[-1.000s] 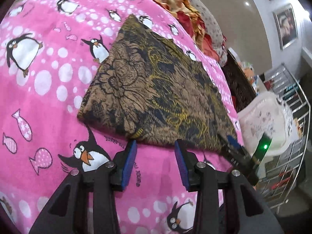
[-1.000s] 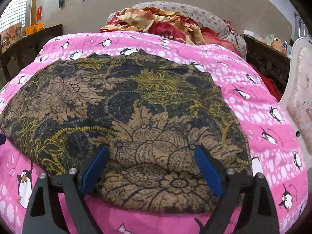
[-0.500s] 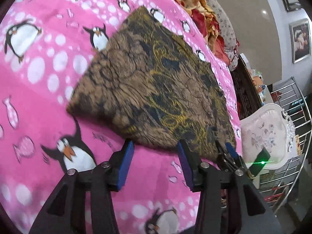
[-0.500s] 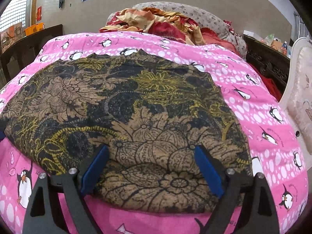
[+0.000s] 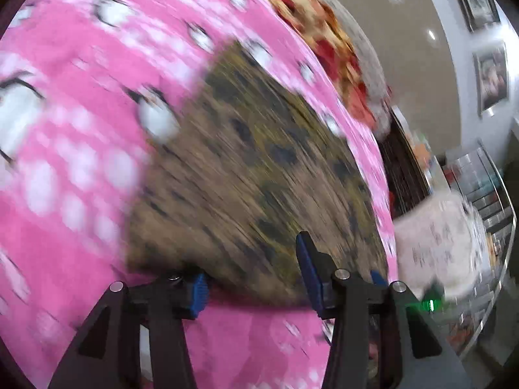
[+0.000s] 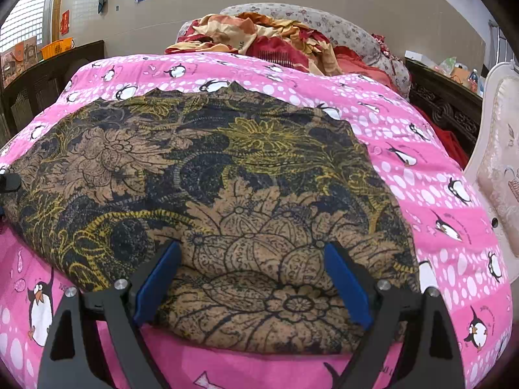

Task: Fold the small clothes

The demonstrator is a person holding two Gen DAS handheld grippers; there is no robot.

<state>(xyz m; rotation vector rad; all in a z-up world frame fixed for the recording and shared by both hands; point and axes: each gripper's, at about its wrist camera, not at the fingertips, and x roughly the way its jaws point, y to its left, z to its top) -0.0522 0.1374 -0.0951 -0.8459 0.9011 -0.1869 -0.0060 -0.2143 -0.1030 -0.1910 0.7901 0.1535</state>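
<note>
Left gripper (image 5: pixel 253 272) open, straddling near edge of brown floral cloth (image 6: pixel 227 178); right gripper (image 6: pixel 251 278) open wide, cloth between jaws, ungripped.

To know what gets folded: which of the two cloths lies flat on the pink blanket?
The brown flowered cloth; it lies spread flat. The red and yellow cloth lies crumpled behind the pink blanket.
</note>
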